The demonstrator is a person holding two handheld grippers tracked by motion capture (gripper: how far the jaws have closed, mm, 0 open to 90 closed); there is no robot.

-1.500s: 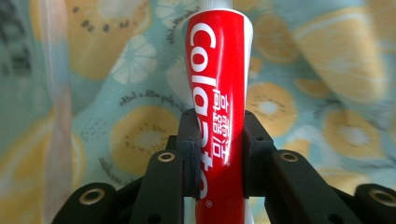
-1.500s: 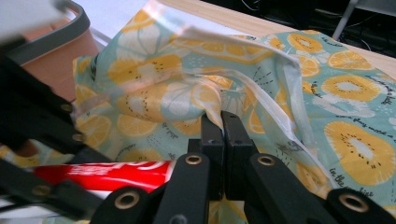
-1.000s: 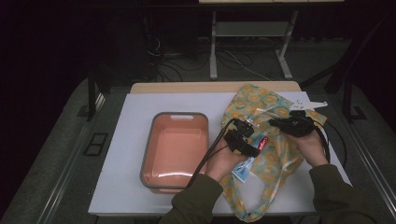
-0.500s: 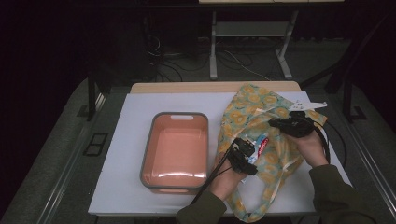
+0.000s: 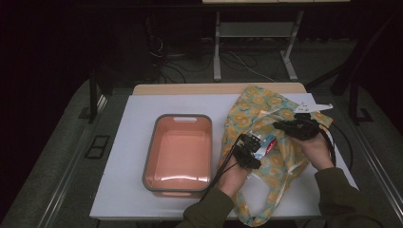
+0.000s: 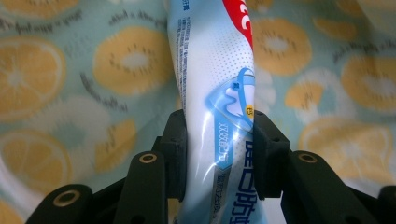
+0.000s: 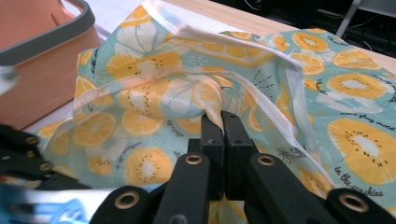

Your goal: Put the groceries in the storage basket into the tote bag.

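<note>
White table top [image 5: 128,156] in a dark room, orange tub [image 5: 178,152] mid-frame, left gripper [image 5: 254,145] just closed on the toothpaste tube [image 6: 217,93], right gripper [image 5: 285,126] pinching the fruit-print bag [image 5: 256,107].

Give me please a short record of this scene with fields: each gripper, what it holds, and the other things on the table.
left gripper: its jaws have just been closing and now press on both sides of the toothpaste tube, above the bag
right gripper: shut, pinching a fold of the fruit-print bag
bag position: lies on the right part of the white table top
basin: orange with grey rim, left of the bag, nothing visible inside
tube print: white and light blue, red at the far end
</note>
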